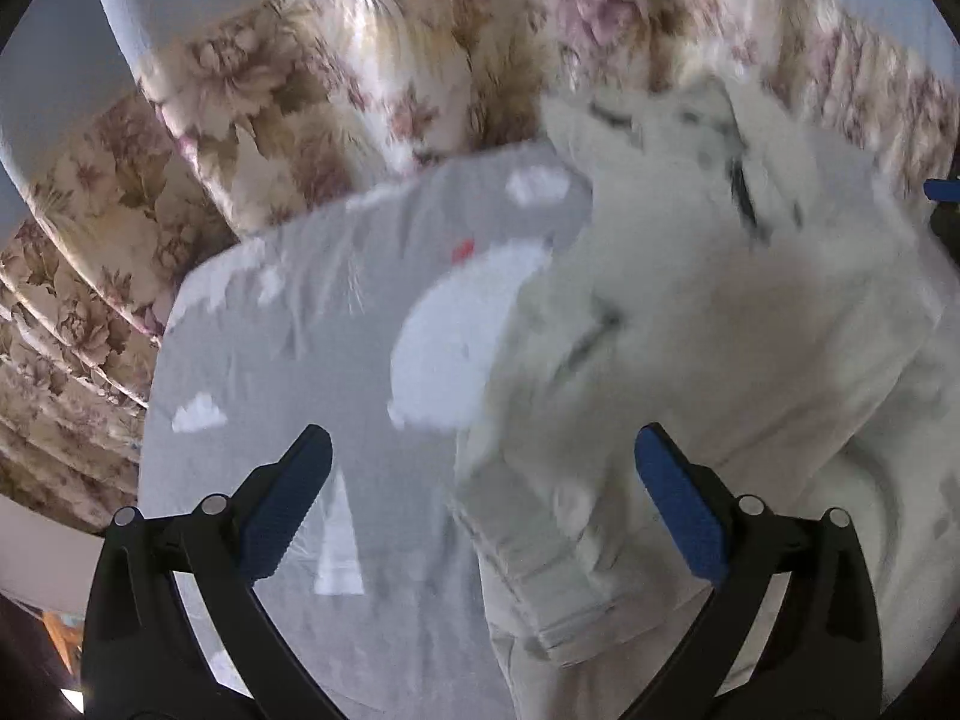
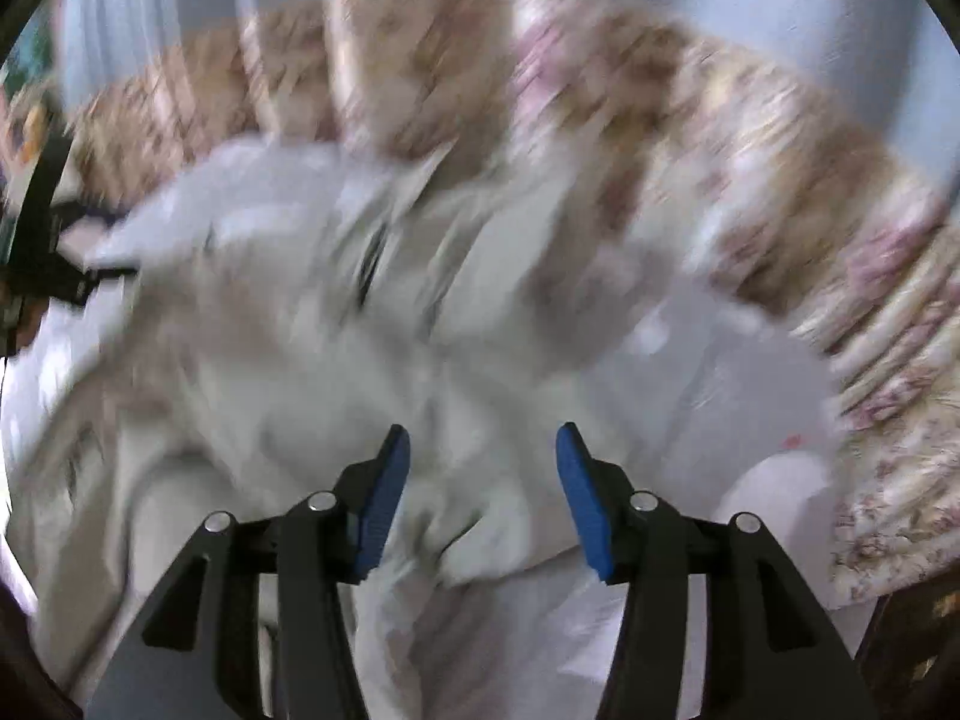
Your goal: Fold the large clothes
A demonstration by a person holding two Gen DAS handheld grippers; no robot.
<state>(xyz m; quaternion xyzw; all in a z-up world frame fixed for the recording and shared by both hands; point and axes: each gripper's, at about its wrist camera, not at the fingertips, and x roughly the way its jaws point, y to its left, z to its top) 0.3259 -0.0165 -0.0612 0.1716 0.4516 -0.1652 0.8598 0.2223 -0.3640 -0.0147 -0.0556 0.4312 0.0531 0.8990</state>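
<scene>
A large cream-white garment (image 1: 720, 330) lies crumpled on a grey sheet printed with white clouds (image 1: 270, 348). One folded, cuffed part of it runs toward the camera in the left wrist view. My left gripper (image 1: 483, 438) hovers above that part, jaws wide open, with nothing pinched between the blue pads (image 1: 678, 504). In the blurred right wrist view the garment (image 2: 300, 330) fills the middle and left. My right gripper (image 2: 483, 433) hangs over it, jaws apart and holding nothing.
A floral bed cover (image 1: 270, 90) in beige and pink surrounds the grey sheet (image 2: 720, 372) on the far side and on the right (image 2: 780, 150). A pale wall or curtain stands behind. A black gripper frame (image 2: 48, 240) shows at the left edge of the right wrist view.
</scene>
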